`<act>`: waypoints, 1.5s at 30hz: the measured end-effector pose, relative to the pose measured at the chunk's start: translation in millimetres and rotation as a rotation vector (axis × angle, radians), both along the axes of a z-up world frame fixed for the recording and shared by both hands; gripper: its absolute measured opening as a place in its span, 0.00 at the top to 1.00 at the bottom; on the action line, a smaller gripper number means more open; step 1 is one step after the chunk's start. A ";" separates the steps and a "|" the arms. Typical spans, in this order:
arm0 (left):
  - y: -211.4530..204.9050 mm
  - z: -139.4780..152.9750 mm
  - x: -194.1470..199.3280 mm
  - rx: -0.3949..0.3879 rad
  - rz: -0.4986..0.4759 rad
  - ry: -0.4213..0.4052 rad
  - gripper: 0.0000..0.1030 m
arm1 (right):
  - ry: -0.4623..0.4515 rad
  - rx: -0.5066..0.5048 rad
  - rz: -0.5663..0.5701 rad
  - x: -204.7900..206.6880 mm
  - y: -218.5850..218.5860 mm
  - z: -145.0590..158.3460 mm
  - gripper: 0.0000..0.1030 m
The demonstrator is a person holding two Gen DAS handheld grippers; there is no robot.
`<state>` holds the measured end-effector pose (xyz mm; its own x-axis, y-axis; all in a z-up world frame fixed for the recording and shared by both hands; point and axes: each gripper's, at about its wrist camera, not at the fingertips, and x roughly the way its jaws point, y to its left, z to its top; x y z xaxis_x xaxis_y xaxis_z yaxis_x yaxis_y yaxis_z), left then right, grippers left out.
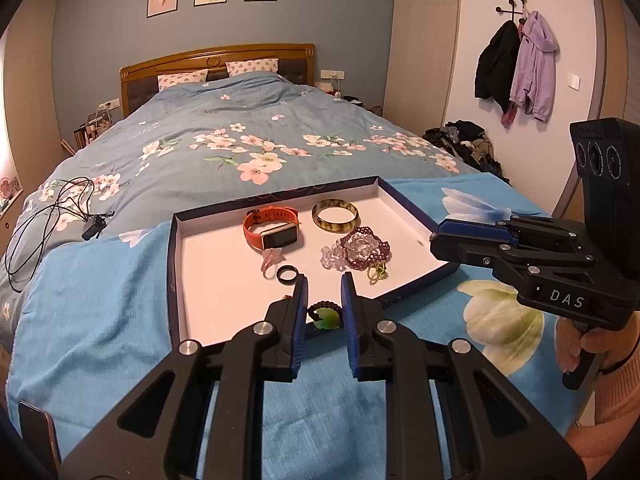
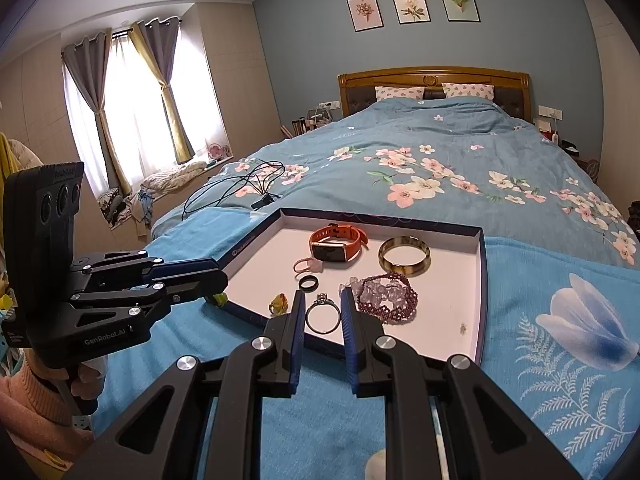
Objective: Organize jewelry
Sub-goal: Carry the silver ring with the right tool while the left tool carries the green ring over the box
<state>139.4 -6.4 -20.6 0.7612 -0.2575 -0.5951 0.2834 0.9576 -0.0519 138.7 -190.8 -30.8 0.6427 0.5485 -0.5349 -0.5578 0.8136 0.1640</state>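
Note:
A shallow white tray with a dark blue rim (image 1: 188, 276) (image 2: 478, 300) lies on a blue towel on the bed. It holds an orange watch (image 1: 272, 230) (image 2: 338, 244), a brown bangle (image 1: 335, 214) (image 2: 405, 257), a purple bead bracelet (image 1: 366, 249) (image 2: 390, 298), a black ring (image 1: 288, 273) (image 2: 308, 282), a pink ring (image 1: 271, 259) (image 2: 306, 266), a yellow-green ring (image 1: 377, 273) (image 2: 279, 303) and a silver ring (image 2: 323, 317). My left gripper (image 1: 324, 284) is open over a green pendant (image 1: 325, 316) by the near rim. My right gripper (image 2: 323, 300) is open around the silver ring.
The blue flowered towel (image 1: 100, 300) (image 2: 560, 340) covers the foot of the bed. A black cable with a plug (image 1: 52, 216) (image 2: 240, 188) lies on the duvet to the left. A phone (image 1: 36, 432) sits at the towel's near left corner.

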 end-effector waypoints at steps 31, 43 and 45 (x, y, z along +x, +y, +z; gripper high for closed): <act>1.2 2.3 15.6 0.003 0.014 -0.007 0.83 | -0.002 -0.004 -0.001 12.6 4.4 3.4 0.85; 0.5 3.2 26.1 0.008 0.017 -0.012 0.83 | -0.003 -0.003 -0.003 14.7 4.6 3.1 0.85; -0.1 3.5 27.5 0.008 0.017 -0.012 0.83 | -0.002 -0.001 -0.003 14.6 4.3 3.3 0.85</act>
<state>166.8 -6.5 -17.1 0.7725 -0.2400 -0.5879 0.2680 0.9625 -0.0408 153.3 -186.5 -27.5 0.6454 0.5461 -0.5341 -0.5560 0.8153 0.1618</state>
